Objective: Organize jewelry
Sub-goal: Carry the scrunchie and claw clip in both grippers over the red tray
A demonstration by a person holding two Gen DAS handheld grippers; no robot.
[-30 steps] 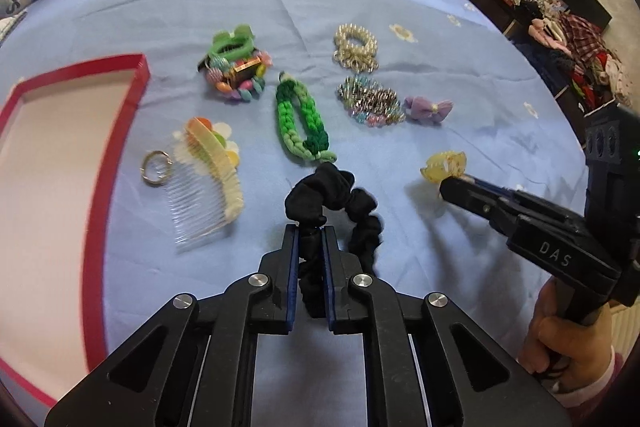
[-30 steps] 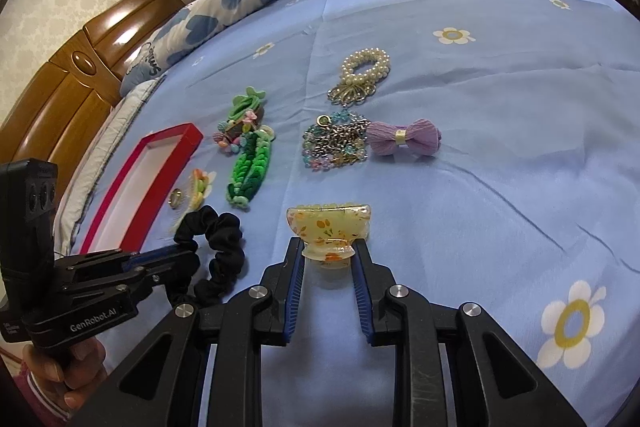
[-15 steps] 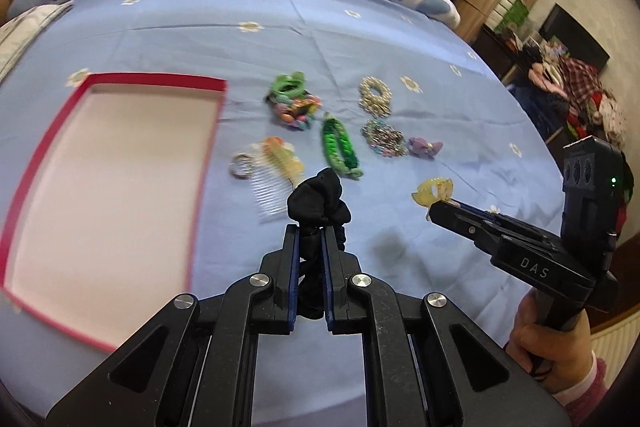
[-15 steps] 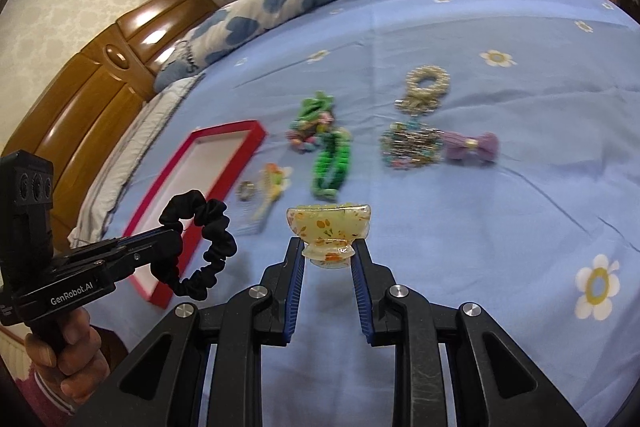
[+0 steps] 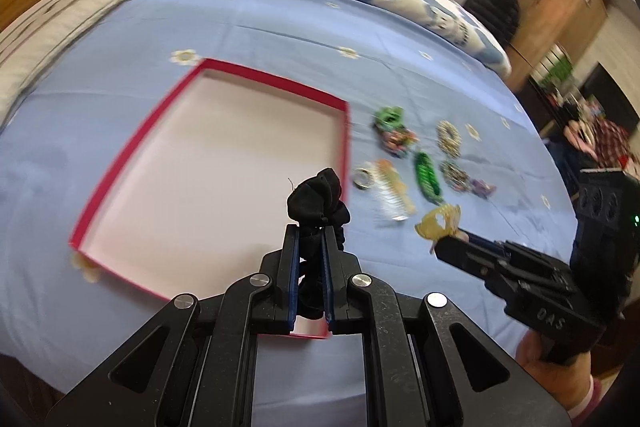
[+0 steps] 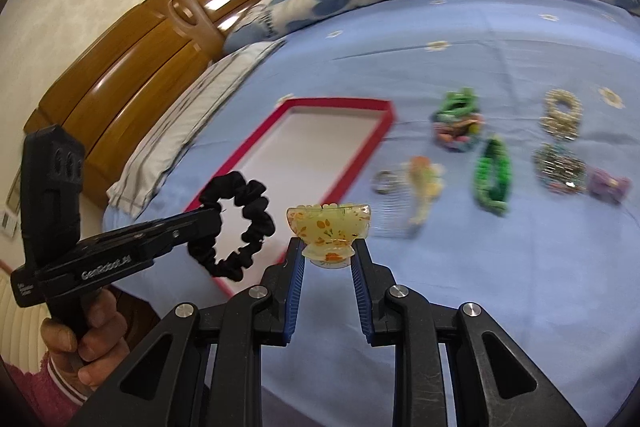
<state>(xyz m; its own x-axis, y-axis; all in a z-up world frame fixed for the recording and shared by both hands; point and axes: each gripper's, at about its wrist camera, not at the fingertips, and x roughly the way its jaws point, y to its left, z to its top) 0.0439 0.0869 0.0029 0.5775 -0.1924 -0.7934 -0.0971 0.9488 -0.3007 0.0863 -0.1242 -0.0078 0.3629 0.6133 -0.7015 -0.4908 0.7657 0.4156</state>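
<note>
Left gripper [image 5: 311, 247] raised above the red-rimmed tray [image 5: 120, 163], fingers pinched tight on the black scrunchie [image 5: 318, 199], loop dangling over the tray's near corner. Right gripper [image 6: 329, 259] level just to the right, partly closed on the base of the yellow floral claw clip [image 6: 329, 227], off the blue bedsheet [image 6: 500, 39]. Ahead and right: comb [image 6: 422, 183], green braided band [image 6: 493, 177], pearl scrunchie [image 6: 562, 113].

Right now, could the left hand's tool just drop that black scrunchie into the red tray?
Probably yes. The left gripper holds the scrunchie just above the tray, near its right edge, with nothing between them and the tray's floor bare.
</note>
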